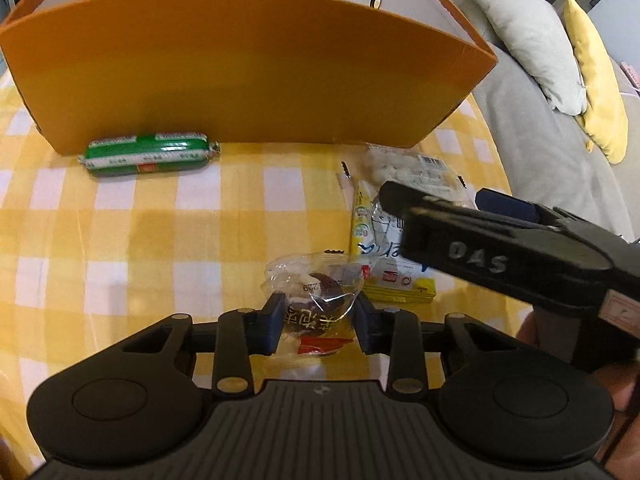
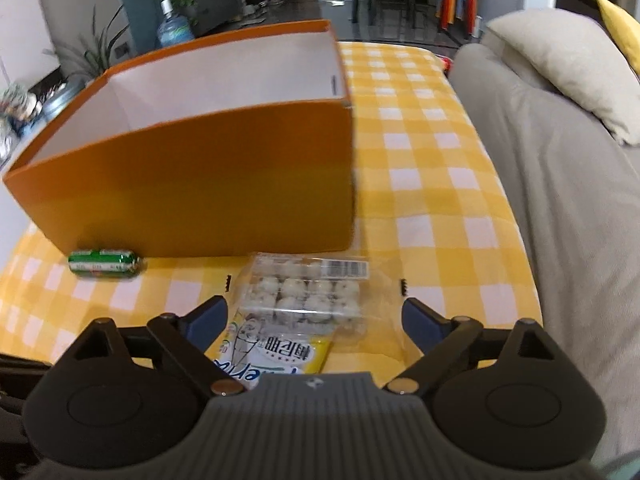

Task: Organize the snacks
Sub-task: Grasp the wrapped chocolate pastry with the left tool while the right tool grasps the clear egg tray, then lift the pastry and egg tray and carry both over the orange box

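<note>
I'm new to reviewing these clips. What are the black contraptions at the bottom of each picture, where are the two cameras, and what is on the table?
There is no robot here: a person holds a two-finger gripper in each hand, and each carries a wide-angle camera looking along its fingers. One picture comes from the left gripper, the other from the right gripper.

On the yellow-and-white checked tablecloth stands an open orange cardboard box with a white inside. In front of it lie a green-wrapped sausage, a clear plastic tray of small white balls and a yellow-and-white snack packet.

The left gripper's blue pads sit on either side of a clear-wrapped dark pastry, apparently pressing it. The right gripper is wide open above the tray and packet, holding nothing.
</note>
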A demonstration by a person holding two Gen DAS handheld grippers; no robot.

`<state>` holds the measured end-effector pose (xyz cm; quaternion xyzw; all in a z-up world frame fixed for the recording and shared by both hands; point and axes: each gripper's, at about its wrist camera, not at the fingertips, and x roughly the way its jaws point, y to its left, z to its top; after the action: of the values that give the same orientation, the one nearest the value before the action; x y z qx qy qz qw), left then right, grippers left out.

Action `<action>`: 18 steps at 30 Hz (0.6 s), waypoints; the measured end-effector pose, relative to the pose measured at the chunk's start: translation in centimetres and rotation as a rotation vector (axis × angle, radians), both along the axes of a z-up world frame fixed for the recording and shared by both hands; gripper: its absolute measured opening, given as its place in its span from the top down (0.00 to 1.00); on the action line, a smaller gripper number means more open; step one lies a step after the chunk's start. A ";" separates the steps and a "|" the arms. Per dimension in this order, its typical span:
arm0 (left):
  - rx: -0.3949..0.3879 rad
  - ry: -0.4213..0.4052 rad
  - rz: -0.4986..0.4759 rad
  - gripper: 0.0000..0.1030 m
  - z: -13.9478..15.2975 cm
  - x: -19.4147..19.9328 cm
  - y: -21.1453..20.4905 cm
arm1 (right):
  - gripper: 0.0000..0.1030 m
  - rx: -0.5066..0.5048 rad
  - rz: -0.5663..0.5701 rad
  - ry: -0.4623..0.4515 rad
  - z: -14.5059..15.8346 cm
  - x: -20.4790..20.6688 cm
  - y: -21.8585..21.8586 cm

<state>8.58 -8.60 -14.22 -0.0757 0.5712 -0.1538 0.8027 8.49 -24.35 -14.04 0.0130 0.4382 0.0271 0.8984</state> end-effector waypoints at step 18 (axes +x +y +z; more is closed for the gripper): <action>0.105 -0.028 0.081 0.62 2.2 1.9 1.3 | 0.04 0.049 0.000 0.047 -1.3 1.7 -0.7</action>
<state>10.45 -7.34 -11.98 -0.0546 0.5636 -0.0920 0.8191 10.16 -25.09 -15.38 0.0357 0.4586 0.0375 0.8871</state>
